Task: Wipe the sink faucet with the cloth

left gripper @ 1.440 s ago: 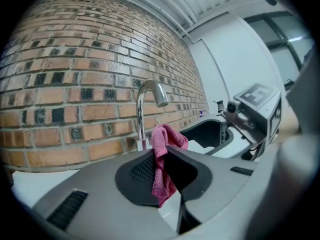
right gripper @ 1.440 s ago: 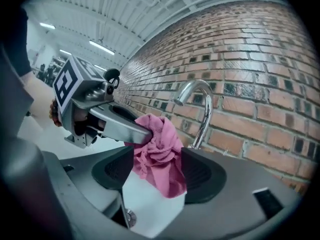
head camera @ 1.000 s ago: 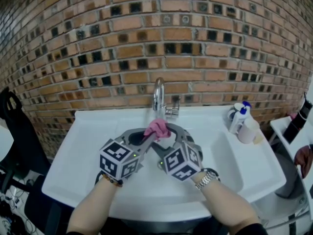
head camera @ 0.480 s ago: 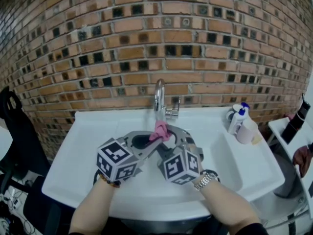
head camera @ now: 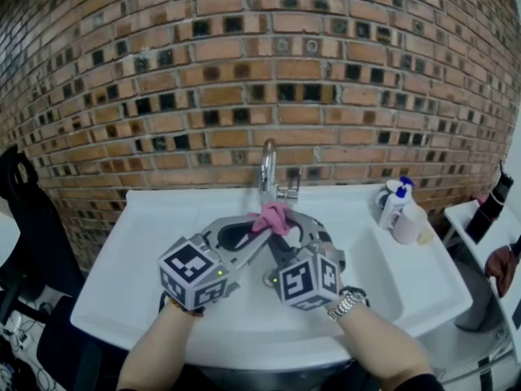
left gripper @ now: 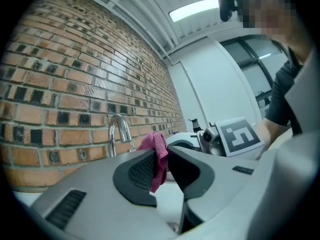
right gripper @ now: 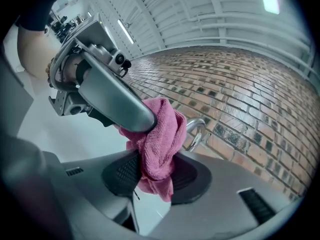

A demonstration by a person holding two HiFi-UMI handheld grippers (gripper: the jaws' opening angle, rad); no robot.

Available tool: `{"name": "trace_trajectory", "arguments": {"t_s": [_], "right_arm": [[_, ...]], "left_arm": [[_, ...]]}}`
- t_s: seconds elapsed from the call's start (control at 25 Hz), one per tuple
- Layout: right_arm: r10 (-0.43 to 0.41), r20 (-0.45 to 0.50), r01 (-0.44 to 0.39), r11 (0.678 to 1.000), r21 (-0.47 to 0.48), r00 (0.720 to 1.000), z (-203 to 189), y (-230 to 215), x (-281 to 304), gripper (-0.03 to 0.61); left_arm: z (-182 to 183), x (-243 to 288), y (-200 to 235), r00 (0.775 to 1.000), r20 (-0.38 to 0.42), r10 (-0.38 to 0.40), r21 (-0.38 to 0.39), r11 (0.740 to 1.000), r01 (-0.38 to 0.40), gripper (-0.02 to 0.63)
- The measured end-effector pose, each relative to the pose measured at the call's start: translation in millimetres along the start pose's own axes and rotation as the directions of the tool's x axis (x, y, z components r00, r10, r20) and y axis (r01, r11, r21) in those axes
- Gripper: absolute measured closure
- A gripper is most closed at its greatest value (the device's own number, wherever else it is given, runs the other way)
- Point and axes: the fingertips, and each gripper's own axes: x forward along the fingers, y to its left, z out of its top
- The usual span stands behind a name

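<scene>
Pinching the cloth between their pads, the fingers of the left gripper stand nearly together, and the pink fabric hangs down through the narrow gap. The fingers of the right gripper have just been closing and press on the same cloth from the other side. A thick fold of it fills the space between their pads and bulges out above and below. In the right gripper view one left finger lies across the top of that bundle.

The two grippers meet at the cloth, the left coming in from the near left and the right from the near right. Both point toward the far wall of brick.

The cloth is held up over the white sink, just in front of the faucet and below its curved spout. Whether it touches the faucet cannot be told.

A watch sits on the right wrist. At the sink's far right stand a bottle with a blue cap and a pale container beside it.
</scene>
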Motion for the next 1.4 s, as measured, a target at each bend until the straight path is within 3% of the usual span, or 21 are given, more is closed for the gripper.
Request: {"name": "trace_trajectory", "arguments": {"t_s": [0.28, 0.44, 0.8, 1.4], "right_arm": [[-0.055, 0.011, 0.054, 0.994, 0.092, 0.998, 3.3, -27.7, -6.7, 0.436], [-0.072, 0.049, 0.063, 0.986, 0.156, 0.996, 11.8, -42.2, -11.5, 0.439], [-0.061, 0.097, 0.021, 0.930, 0.367, 0.993, 33.1, -72.4, -5.4, 0.446], [-0.061, 0.100, 0.017, 0.918, 0.395, 0.993, 38.0, -92.4, 24.9, 0.456]], "left_arm": [[31.5, -19.0, 15.2, 0.982, 0.177, 0.063, -0.011, 0.998, -0.062, 0.538], [39.5, -27.4, 25.0, 0.965, 0.231, 0.126, -0.018, 0.992, -0.125, 0.538], [37.8, -30.2, 35.6, 0.955, 0.233, 0.184, -0.033, 0.983, -0.182, 0.540], [32.3, -28.8, 39.2, 0.953, 0.218, 0.210, -0.045, 0.978, -0.205, 0.545]]}}
